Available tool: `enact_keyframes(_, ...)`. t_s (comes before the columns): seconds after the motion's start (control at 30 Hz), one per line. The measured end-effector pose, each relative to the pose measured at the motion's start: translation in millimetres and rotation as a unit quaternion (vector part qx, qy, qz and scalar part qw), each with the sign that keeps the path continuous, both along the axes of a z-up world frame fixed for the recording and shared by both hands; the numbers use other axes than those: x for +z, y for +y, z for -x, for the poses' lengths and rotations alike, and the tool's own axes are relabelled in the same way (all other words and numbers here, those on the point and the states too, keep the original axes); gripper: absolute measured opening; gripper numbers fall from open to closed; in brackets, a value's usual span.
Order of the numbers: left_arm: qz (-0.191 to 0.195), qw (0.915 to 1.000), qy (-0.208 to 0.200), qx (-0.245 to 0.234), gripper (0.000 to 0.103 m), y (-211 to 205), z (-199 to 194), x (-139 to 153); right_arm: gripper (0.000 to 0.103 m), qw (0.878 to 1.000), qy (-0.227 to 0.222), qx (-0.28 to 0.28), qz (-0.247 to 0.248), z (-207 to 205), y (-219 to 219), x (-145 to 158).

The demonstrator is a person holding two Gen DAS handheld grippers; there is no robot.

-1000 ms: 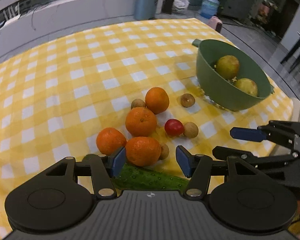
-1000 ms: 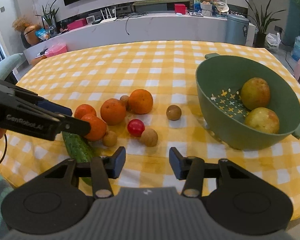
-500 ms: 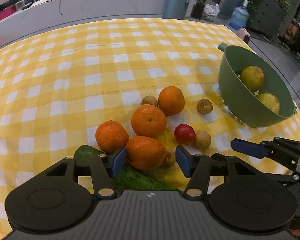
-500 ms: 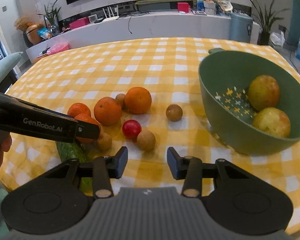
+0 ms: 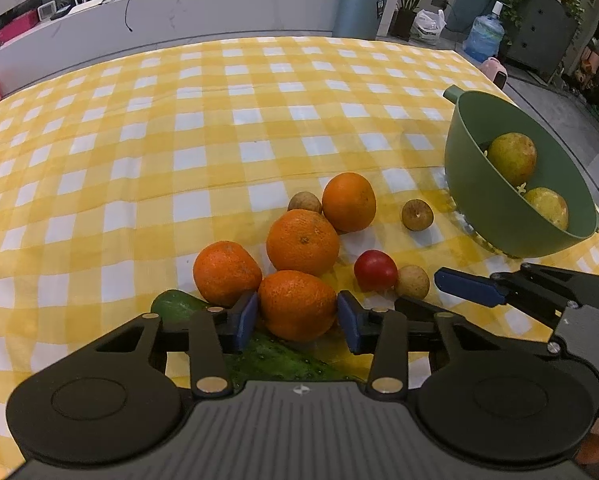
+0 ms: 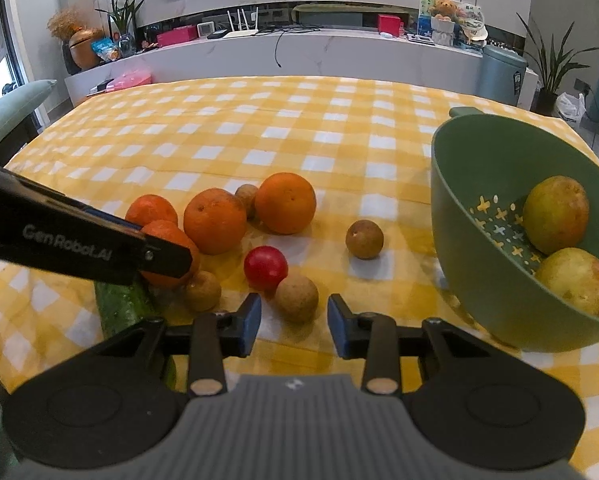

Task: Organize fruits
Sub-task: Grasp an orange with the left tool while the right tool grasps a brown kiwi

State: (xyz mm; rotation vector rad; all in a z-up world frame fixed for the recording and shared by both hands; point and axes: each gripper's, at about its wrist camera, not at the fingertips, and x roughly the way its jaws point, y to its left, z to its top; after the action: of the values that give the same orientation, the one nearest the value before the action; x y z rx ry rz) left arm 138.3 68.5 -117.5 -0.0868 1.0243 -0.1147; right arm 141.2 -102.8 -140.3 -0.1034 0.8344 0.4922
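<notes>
Several oranges lie grouped on the yellow checked cloth. My left gripper (image 5: 297, 318) has its blue pads on both sides of the nearest orange (image 5: 297, 304); the pads look just at its skin, so a firm grip is unclear. A green cucumber (image 5: 275, 356) lies under that gripper. My right gripper (image 6: 293, 322) is open and empty, with a small brown fruit (image 6: 297, 297) just ahead between its fingertips. A red tomato (image 6: 265, 267) sits beside it. The green colander bowl (image 6: 471, 248) at the right holds two yellow-green fruits (image 6: 555, 214).
Another small brown fruit (image 6: 364, 239) lies alone between the pile and the bowl. Two more brown fruits (image 6: 202, 290) sit among the oranges. The table's front edge is close below both grippers. A counter with clutter runs behind the table.
My left gripper has closed in around the nearest orange, jaws narrower than before. My right gripper has moved forward toward the brown fruit by the tomato.
</notes>
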Motion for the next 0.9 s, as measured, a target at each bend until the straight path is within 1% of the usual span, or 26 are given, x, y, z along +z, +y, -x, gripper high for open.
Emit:
enact_keyframes(0.07,0.001,1.0000,-0.001,-0.001,0.048,0,0,0,0.030,1.000,0.003,0.001,-0.002,-2,1,-3)
enact_keyframes(0.13,0.001,1.0000,-0.001,-0.003,0.047,0,0,1,0.022,1.000,0.008,0.000,-0.003,-3,1,-5)
enact_keyframes(0.17,0.000,1.0000,-0.001,-0.004,0.047,0,0,1,0.021,1.000,0.008,-0.002,-0.002,-4,0,-6)
enact_keyframes(0.33,-0.007,0.9999,-0.008,-0.011,0.046,-1,2,5,0.020,1.000,0.008,-0.002,-0.010,-4,-4,-6)
enact_keyframes(0.5,-0.011,0.9996,-0.021,-0.013,0.046,-2,10,15,0.020,1.000,-0.001,0.006,-0.016,5,-11,4)
enact_keyframes(0.67,-0.012,0.9992,-0.037,-0.011,0.046,-4,19,31,0.020,1.000,-0.004,0.008,-0.024,17,-23,15)
enact_keyframes(0.9,-0.009,0.9978,-0.058,-0.029,0.046,-20,24,59,0.020,0.999,-0.027,0.005,-0.039,36,-45,38)
